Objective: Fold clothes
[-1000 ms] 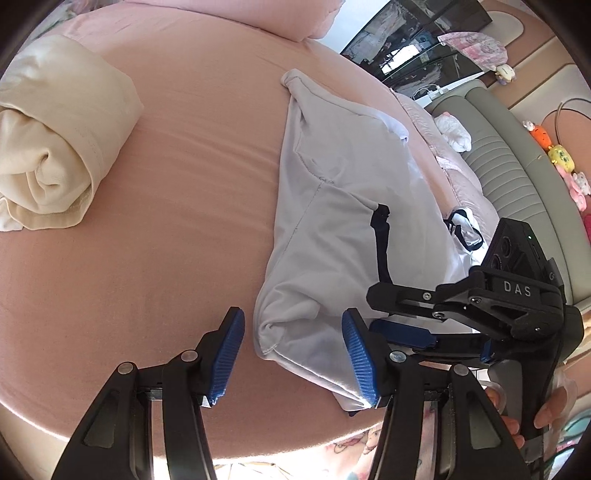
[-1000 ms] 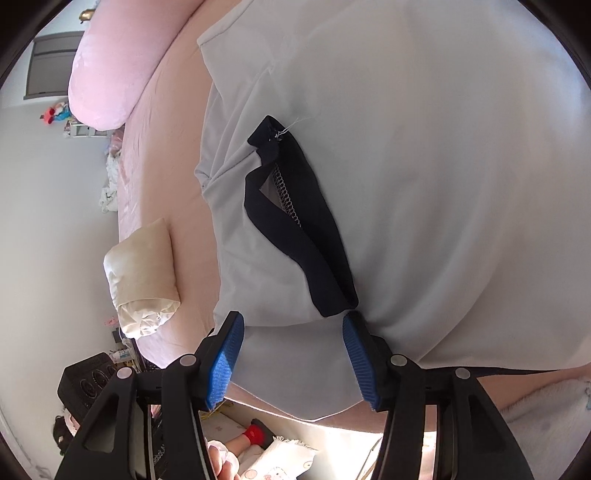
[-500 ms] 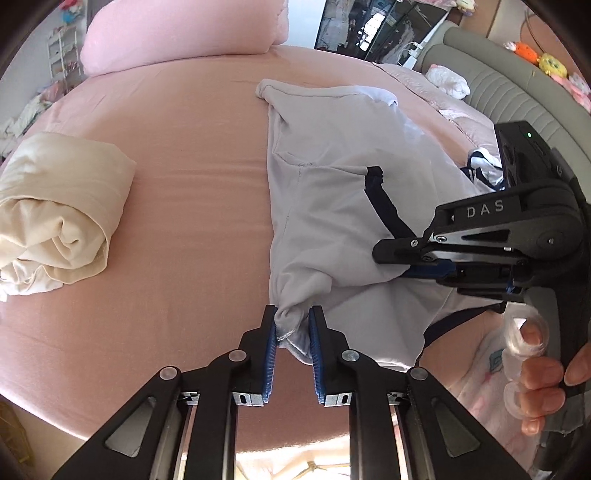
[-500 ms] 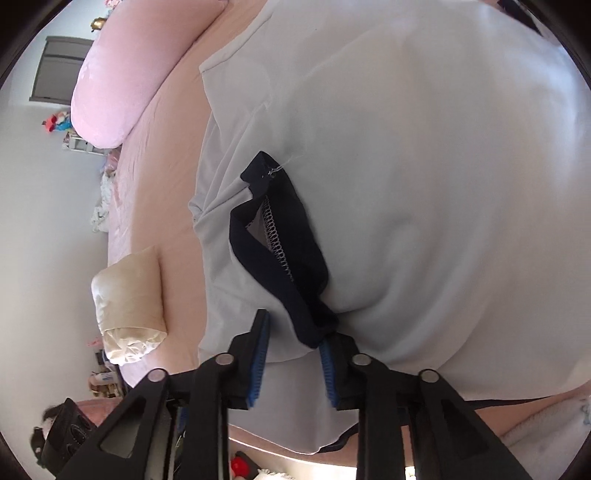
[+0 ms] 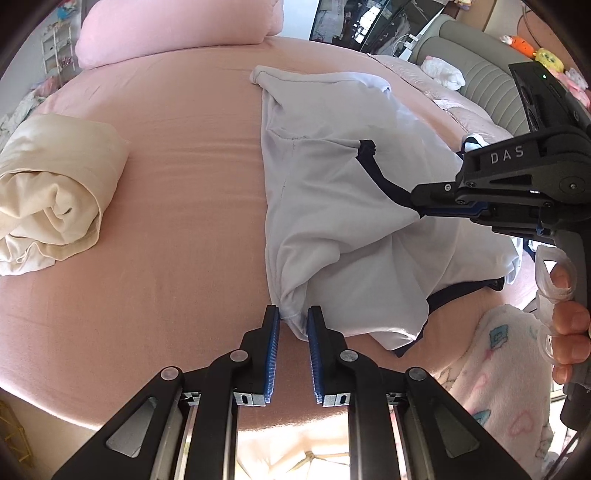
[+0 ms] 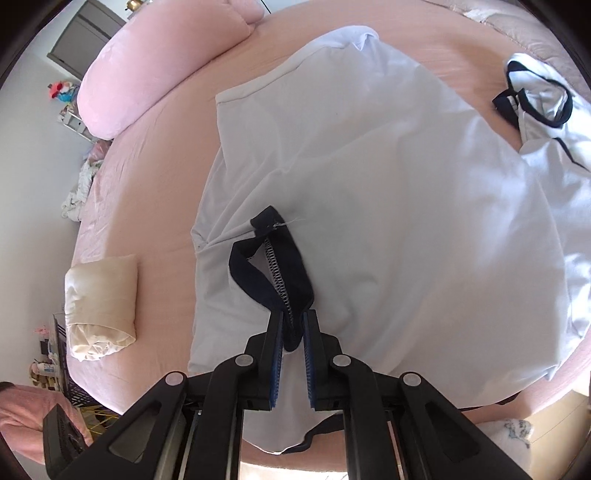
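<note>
Where the left tongs pointed down at the pink bed, their blue pads were clenched on a bunched corner of the white shirt. The shirt lay spread ahead of and to the right of these tongs, on the sheet, reaching away toward the far side of the bed. The right tongs were closing, and their pads pressed on the dark collar of the same shirt, with the cloth gathered up into a peak at the grip. In the left wrist view, the right tongs came in from the right side, and a hand held their handle.

The sheet was smooth and taut, with faint creases to the left of the left tongs. A rolled cream cloth lay well to the left of the left tongs, apart from the shirt. A large pink pillow lay at the far edge of the bed, beyond both pairs of tongs. A second white garment with dark trim lay far ahead and to the right of the right tongs, touching the spread shirt.

Beyond the bed, to the right of the left tongs, stood a grey padded bench with soft toys along its top. A dark cabinet with glass fronts stood far ahead. A white fleece with small printed figures lay just right of the left tongs, at the near edge of the bed.
</note>
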Motion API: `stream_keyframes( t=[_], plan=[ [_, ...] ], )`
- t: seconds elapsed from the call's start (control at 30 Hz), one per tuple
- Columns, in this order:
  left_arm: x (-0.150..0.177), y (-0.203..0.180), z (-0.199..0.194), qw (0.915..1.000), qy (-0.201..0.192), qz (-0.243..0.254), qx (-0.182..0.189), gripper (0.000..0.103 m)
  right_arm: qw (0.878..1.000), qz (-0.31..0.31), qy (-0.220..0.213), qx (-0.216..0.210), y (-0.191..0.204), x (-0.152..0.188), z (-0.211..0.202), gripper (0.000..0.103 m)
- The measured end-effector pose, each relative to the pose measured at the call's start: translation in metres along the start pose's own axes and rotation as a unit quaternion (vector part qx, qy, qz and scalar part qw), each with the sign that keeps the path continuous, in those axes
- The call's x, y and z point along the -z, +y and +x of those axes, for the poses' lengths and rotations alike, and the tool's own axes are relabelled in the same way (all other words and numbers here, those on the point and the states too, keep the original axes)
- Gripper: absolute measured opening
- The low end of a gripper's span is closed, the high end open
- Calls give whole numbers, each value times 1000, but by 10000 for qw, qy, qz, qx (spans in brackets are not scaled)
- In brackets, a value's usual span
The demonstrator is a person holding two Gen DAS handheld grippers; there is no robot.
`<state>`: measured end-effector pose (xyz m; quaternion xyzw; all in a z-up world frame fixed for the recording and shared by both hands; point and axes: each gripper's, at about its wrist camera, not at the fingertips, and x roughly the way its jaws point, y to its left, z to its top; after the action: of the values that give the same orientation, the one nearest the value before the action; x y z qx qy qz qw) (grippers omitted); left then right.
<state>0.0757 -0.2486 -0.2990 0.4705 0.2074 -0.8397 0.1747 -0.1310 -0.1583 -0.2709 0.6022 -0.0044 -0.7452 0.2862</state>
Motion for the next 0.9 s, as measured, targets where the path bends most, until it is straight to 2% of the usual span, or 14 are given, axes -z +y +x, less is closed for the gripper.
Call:
stream_keyframes(
  t=[0.13, 0.27, 0.37, 0.43, 0.47, 0.5, 0.57, 0.6, 0.77, 0.9],
  plan=[
    [-4, 5, -4, 10000, -4, -51, 36, 14, 9993, 263, 205, -165, -20, 2, 6, 9],
    [-11, 3, -14, 9998, -110, -126, 45, 15, 9962, 144, 223, -835, -20, 0, 1, 10],
    [-14, -3, -18, 9998, -156, -75, -89, 17, 9919, 148, 345, -1209, -18, -1, -2, 12],
    [-17, -4, -19, 9998, -168, -49, -117, 21, 9908, 198, 490, -1248, -17, 2, 1, 31],
    [-18, -4, -18, 9998, -139, -44, -102, 28, 9895, 247, 546, -1314, -18, 4, 2, 47],
    [-19, -4, -17, 9999, -125, -28, -89, 38, 9871, 321, 598, -1452, -19, 9, 5, 53],
    [-21, -5, -16, 9999, -122, 32, -83, 51, 9781, 602, 778, -1835, -25, 17, 13, 53],
    [-22, -6, -15, 9999, -109, 73, -100, 53, 9732, 742, 876, -1993, -27, 19, 17, 53],
    [-29, -11, -7, 9995, 6, 295, -110, 53, 9631, 987, 901, -2336, -27, 23, 30, 53],
    [-34, -19, -1, 9987, 89, 497, -75, 53, 9592, 1252, 865, -2382, -32, 19, 40, 53]
  ],
)
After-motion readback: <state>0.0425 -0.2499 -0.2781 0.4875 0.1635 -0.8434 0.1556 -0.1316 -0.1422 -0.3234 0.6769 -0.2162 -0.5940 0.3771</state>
